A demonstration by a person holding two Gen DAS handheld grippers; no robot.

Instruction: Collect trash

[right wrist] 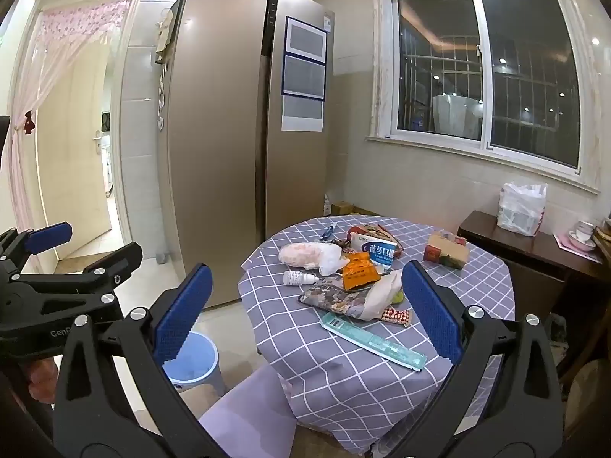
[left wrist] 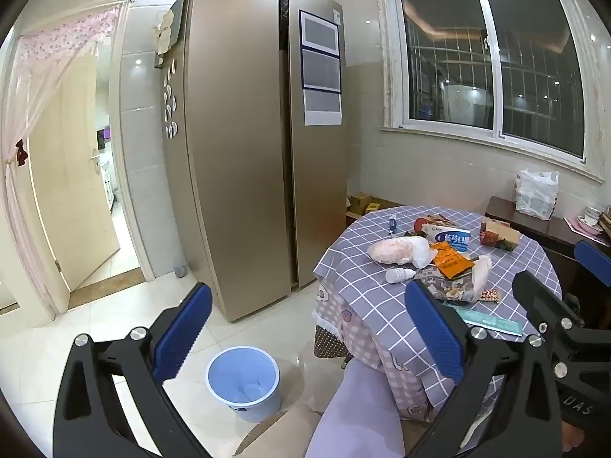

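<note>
A round table (right wrist: 382, 374) covered with a purple checked cloth is seen beside a tall bronze refrigerator (right wrist: 229, 145). The trash is heaped near the table's middle: a pinkish plastic bag (right wrist: 305, 255), a small white bottle (right wrist: 296, 278) lying on its side just in front of it, an orange packet (right wrist: 359, 271), a blue-and-white box (right wrist: 376, 250), a patterned wrapper (right wrist: 336, 299) and a long clear green strip (right wrist: 372, 340) nearest the table's front edge. A small carton (right wrist: 446, 255) is set apart to the right. A light blue bin (left wrist: 244, 381) is placed on the tiled floor, left of the table and below it.

The left claw (left wrist: 307, 337) is held wide open above the floor and bin, with nothing gripped. The right claw (right wrist: 307, 311) is likewise spread fully, held short of the heap, with nothing touched by its pads.
</note>
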